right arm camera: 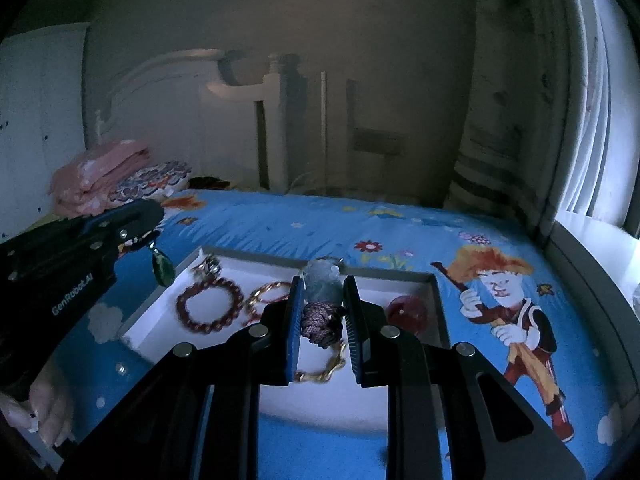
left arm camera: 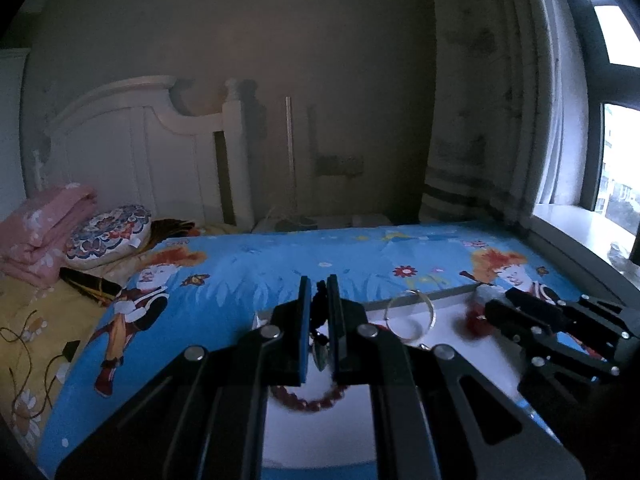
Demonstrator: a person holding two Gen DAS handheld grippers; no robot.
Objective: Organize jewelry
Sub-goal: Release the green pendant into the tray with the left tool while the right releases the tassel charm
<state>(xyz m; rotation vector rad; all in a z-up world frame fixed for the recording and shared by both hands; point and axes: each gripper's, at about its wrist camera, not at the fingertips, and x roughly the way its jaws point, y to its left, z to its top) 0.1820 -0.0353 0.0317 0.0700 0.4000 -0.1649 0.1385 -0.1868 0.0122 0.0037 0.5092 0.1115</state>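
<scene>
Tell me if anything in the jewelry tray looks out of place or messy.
Nothing looks spilled or broken. The red bead bracelet, gold chain and red disc lie loose inside the white tray. The left gripper dangles a green pendant beside the tray.

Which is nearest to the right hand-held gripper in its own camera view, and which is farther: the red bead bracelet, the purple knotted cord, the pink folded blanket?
1. Purple knotted cord: between the fingers of the right hand-held gripper.
2. Red bead bracelet: to the left, in the white tray.
3. Pink folded blanket: far left, by the headboard.
</scene>
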